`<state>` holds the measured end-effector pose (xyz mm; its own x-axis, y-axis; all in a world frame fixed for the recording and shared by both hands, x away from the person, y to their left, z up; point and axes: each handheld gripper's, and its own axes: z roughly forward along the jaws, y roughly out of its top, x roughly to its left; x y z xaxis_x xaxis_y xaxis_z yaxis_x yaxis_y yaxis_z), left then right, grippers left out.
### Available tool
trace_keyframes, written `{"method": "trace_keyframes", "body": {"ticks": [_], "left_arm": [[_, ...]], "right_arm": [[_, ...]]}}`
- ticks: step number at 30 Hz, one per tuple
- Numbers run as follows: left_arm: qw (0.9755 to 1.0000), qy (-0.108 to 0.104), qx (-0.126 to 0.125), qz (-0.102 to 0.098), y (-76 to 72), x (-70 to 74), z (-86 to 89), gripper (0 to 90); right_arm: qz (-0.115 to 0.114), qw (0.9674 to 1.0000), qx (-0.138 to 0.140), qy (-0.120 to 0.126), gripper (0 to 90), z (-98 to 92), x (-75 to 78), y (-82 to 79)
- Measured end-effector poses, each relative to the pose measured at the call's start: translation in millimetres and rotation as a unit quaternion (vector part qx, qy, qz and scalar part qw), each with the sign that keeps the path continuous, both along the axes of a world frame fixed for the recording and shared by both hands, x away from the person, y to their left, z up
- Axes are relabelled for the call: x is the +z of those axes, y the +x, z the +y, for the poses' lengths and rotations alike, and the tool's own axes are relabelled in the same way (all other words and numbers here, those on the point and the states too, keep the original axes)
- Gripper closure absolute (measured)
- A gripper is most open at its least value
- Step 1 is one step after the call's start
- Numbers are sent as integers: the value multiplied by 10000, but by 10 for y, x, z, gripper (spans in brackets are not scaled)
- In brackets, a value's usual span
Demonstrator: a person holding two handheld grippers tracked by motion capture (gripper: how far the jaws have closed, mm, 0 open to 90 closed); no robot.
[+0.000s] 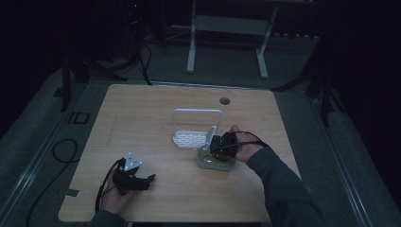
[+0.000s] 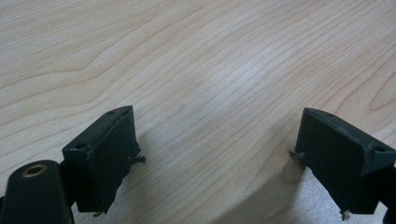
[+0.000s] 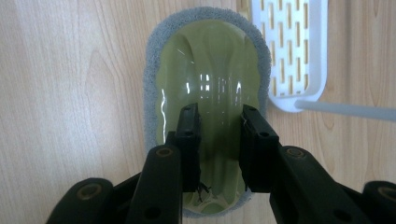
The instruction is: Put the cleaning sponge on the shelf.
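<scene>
- The right tool (image 3: 218, 140) is closed on the raised green handle of the scrubbing brush (image 3: 208, 74), one jaw on each side of the ridge.
- The brush lies flat with its grey pad on the wooden surface (image 1: 142, 123), just beside the front corner of the white wire-handled rack (image 1: 191, 137).
- For a good lift, I judge the grip should stay centred on the handle; the smooth plastic may slip, so raise it slowly and level.
- Keep the brush away from the rack's handle when moving it.
- The left tool (image 2: 210, 158) is open and holds nothing, low over bare wood near the front left of the surface.
</scene>
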<state>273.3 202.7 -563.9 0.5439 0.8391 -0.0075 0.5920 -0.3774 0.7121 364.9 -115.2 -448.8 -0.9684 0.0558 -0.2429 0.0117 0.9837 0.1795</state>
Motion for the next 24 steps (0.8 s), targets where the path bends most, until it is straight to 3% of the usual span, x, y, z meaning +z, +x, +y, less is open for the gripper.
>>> {"method": "trace_keyframes", "body": {"ticks": [24], "left_arm": [[10000, 1, -1, 0, 0, 0, 0, 128]], "right_arm": [[-136, 9998, 144, -2, 717, 164, -14, 17]]}}
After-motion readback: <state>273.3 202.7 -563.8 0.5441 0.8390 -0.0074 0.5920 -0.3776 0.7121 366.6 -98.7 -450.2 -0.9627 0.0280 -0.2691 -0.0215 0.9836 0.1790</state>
